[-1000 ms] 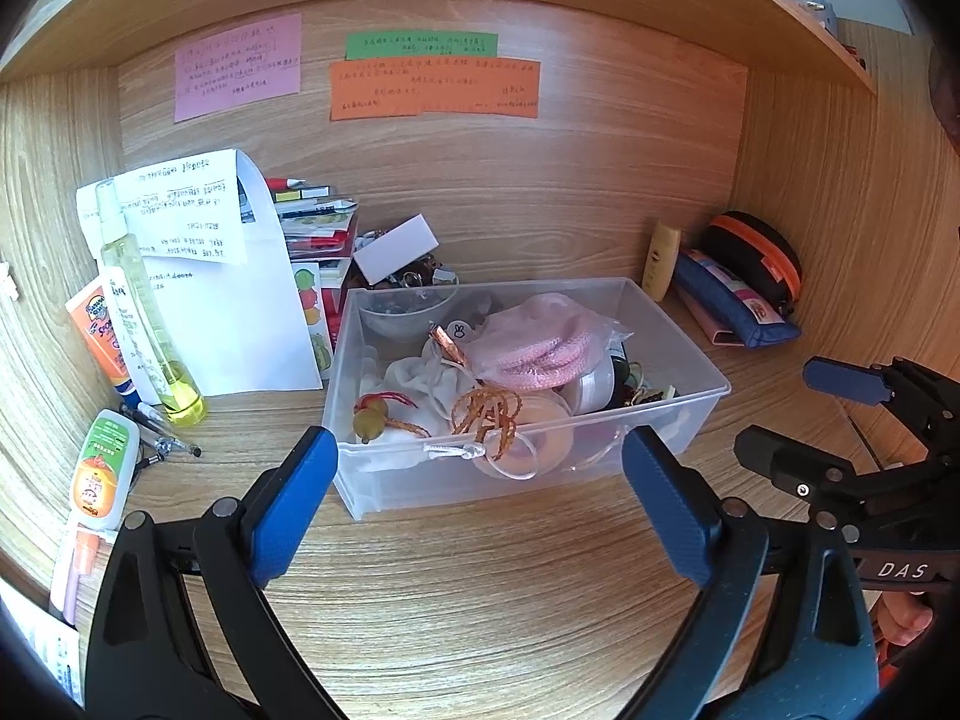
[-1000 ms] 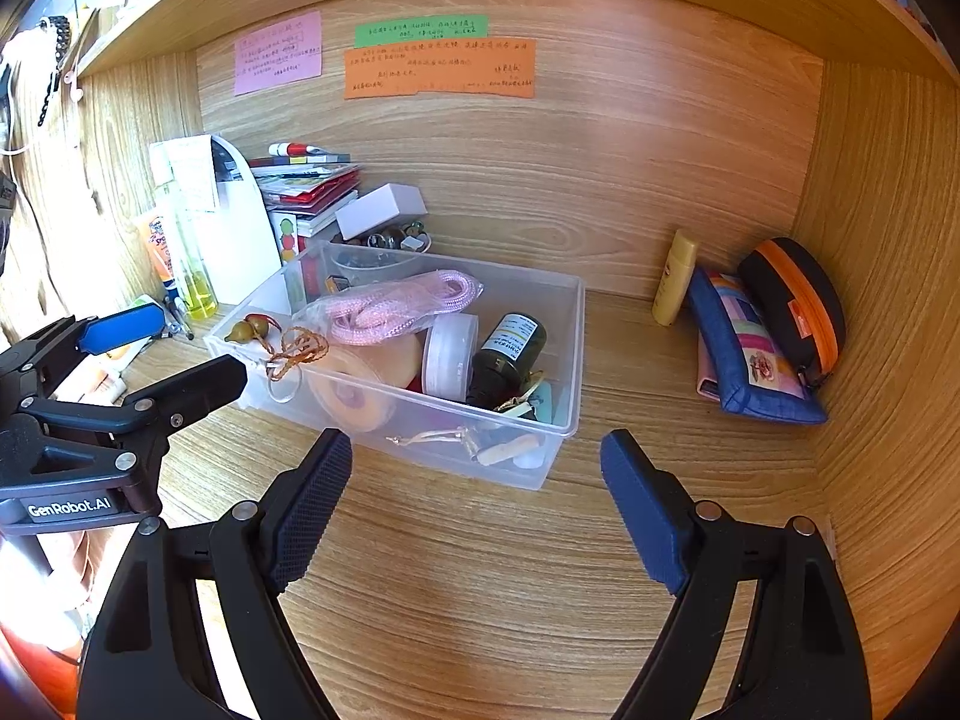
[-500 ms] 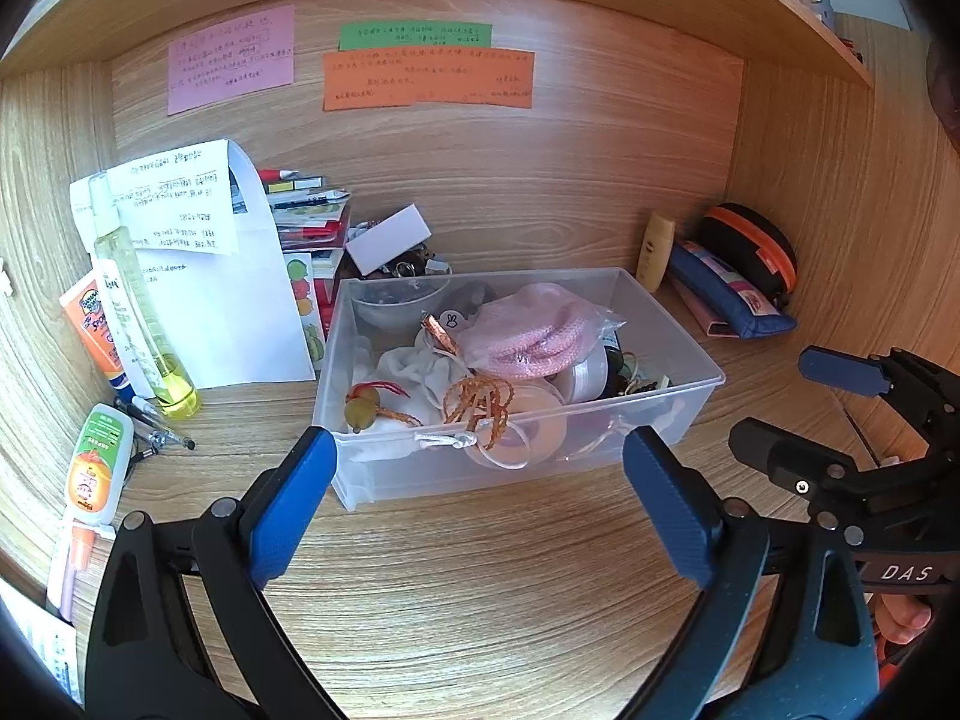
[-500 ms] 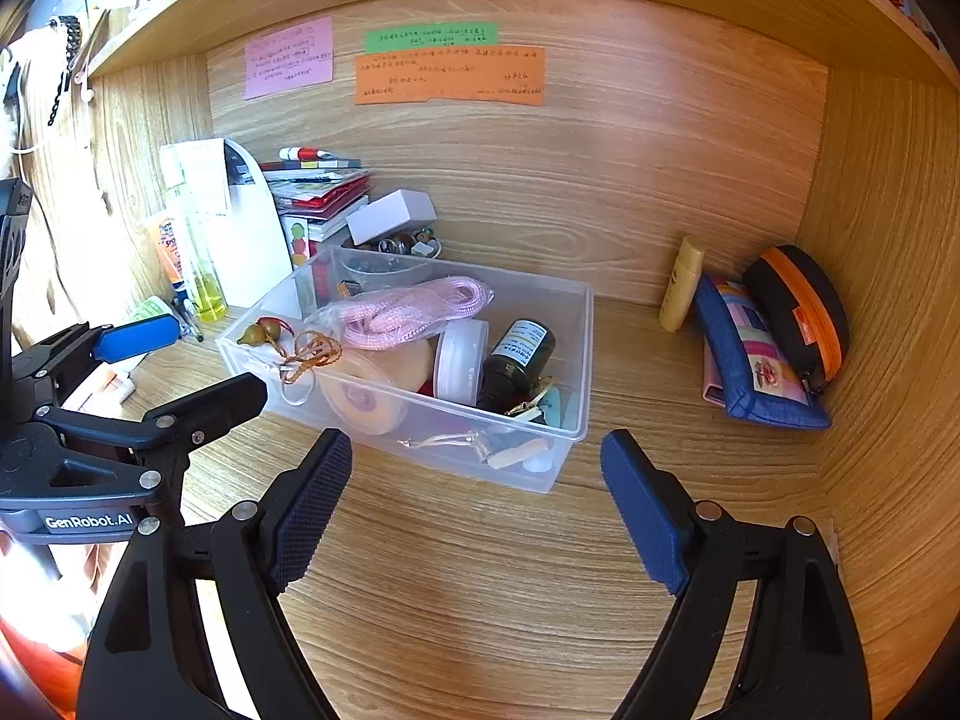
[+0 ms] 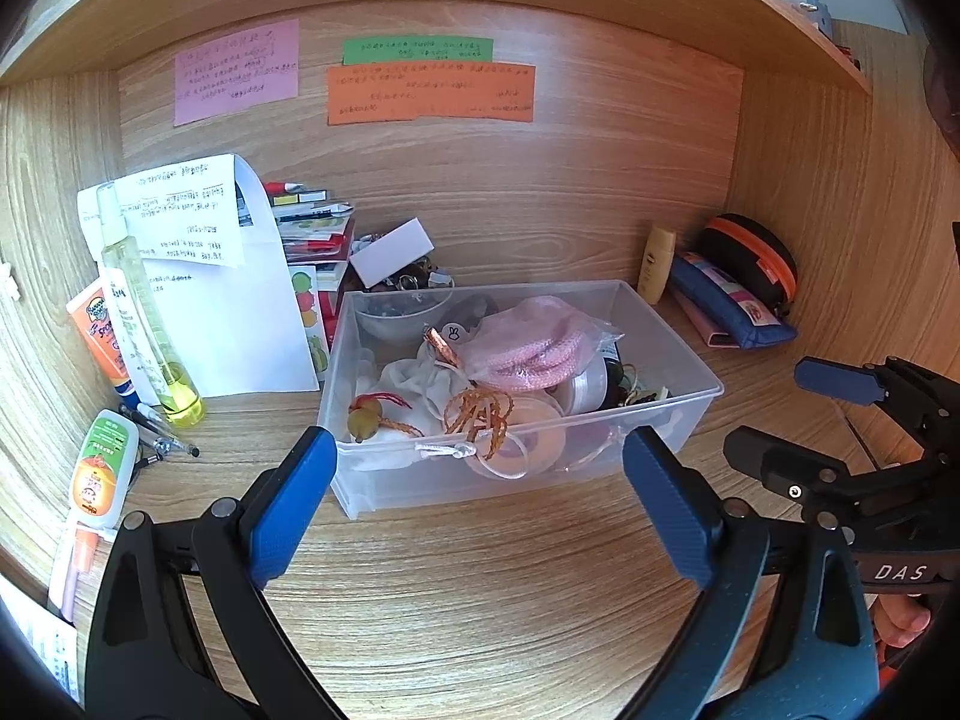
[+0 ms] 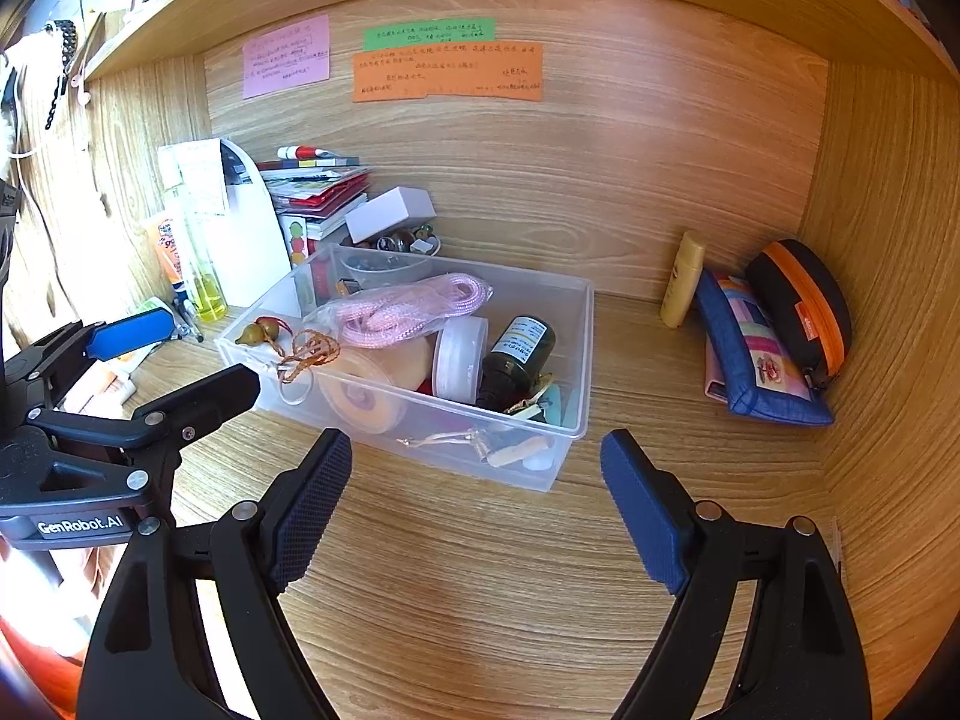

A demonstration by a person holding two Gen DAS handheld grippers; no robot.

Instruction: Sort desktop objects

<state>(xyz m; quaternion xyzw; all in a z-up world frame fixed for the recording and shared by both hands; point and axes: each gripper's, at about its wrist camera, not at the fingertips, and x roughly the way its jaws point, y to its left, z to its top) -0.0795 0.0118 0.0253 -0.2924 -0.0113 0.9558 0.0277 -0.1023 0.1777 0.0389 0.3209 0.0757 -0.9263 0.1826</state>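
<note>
A clear plastic bin stands on the wooden desk, full of small things: a bagged pink rope, a dark bottle, tape rolls and a gourd charm. My left gripper is open and empty, just in front of the bin. My right gripper is open and empty, in front of the bin's right end. Each gripper shows in the other's view, the right one and the left one.
At the left stand a white paper sheet, a yellow spray bottle, tubes and pens. Books and a white box sit behind the bin. A cream bottle, blue pouch and black-orange case fill the right corner.
Both grippers have drawn back slightly from the bin and tilted down a little. Both stay open and empty. Nothing on the desk has moved.
</note>
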